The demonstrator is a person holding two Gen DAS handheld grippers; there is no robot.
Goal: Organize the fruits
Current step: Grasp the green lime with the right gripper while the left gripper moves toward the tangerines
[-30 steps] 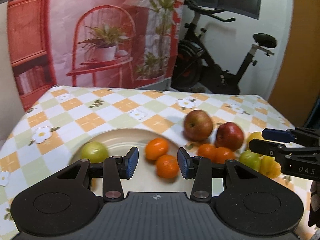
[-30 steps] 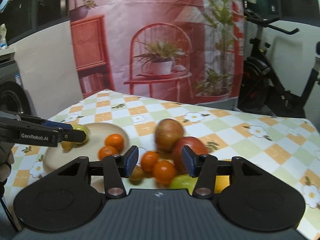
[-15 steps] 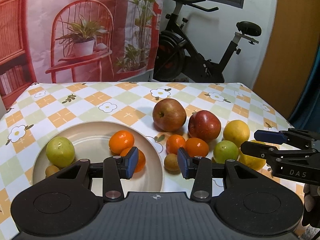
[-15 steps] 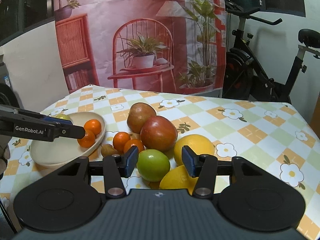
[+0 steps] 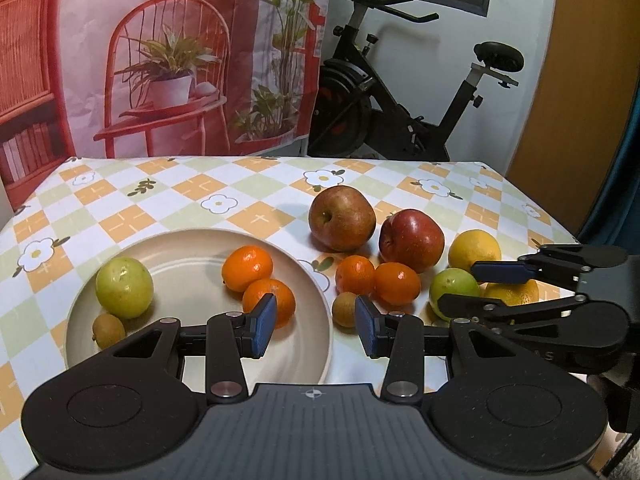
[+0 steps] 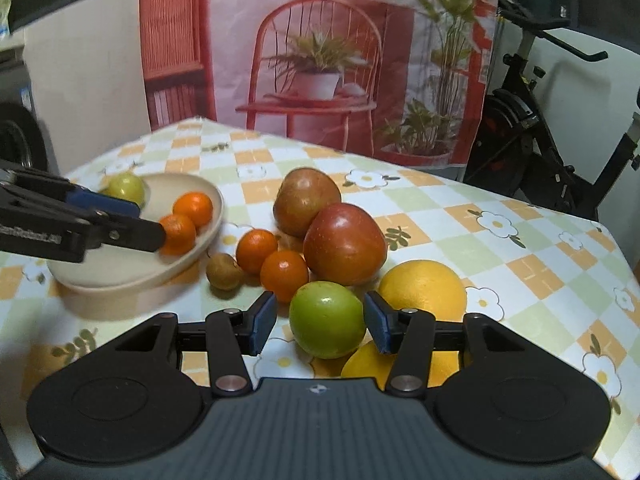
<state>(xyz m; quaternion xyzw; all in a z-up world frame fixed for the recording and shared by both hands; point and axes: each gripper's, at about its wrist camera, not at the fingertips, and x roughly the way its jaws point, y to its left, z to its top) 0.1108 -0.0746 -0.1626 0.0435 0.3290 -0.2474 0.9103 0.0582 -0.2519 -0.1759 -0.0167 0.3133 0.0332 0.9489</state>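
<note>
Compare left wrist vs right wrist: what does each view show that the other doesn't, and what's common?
Left wrist only: the small brown fruit on the round beige plate, beside the green fruit, and the exercise bike's black saddle. It also shows the right gripper from the side, fingers either side of the green round fruit on the tablecloth.

Right wrist only: that same green fruit framed between its own open fingers, and a grey appliance at the left edge.

Both: plate with two oranges, two red apples, two loose oranges, small brown fruit, yellow citrus, checked flowered tablecloth.
</note>
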